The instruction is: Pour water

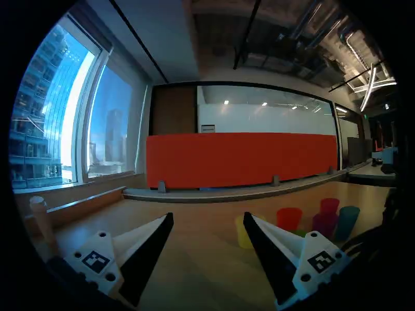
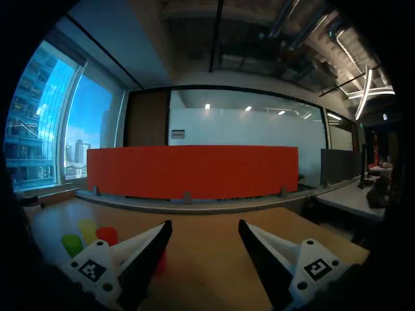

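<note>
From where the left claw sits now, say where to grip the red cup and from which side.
Take the red cup by its side wall around mid-height, coming in level from the near side with the open left claw. It stands upright and tapers downward, so a wall pinch should hold. The yellow cup and purple cup stand close on either side; enter carefully.

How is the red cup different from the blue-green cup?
The red cup is red and the blue-green cup is teal. The red cup stands nearer the middle of the cups, the blue-green cup at their right end. The red cup's bottom is hidden behind a finger of the left hand-held gripper; the blue-green cup sits beside a purple cup. Both stand upright on the wooden table, and neither is held.
</note>
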